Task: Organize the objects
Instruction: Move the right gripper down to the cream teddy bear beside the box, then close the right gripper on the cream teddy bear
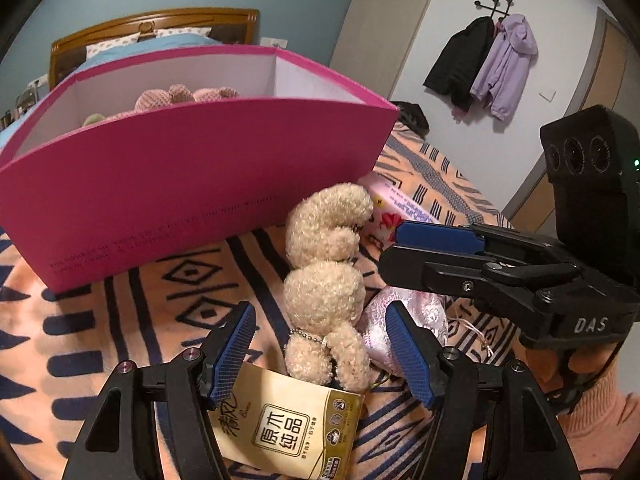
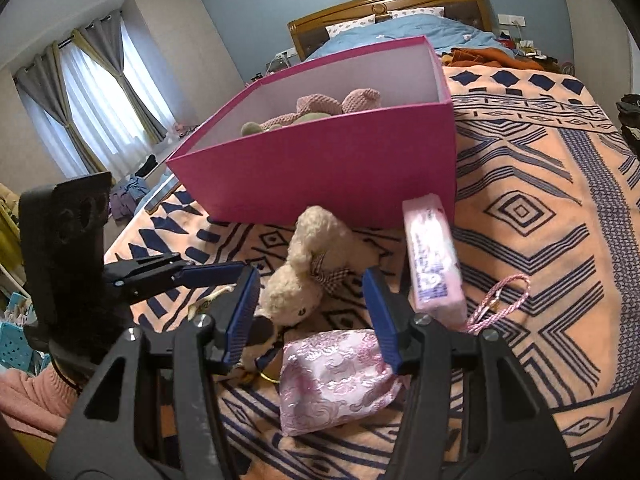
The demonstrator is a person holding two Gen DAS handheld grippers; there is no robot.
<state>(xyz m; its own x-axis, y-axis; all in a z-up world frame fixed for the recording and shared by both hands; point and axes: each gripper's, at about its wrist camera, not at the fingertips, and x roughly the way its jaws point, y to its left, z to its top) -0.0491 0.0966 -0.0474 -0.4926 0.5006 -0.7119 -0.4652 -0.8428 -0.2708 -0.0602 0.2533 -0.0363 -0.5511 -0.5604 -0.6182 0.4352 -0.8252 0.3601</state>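
There, our left gripper (image 1: 324,354) and right gripper (image 2: 312,312) hung half-open, jaws empty, above the teddy bear (image 1: 326,280) beside the pink box (image 1: 192,176); bare blanket (image 2: 540,240) lay rightward.

Two close wrist views angled down along the tongs, both sharing the pink box (image 1: 192,168) and cream teddy (image 2: 304,276).
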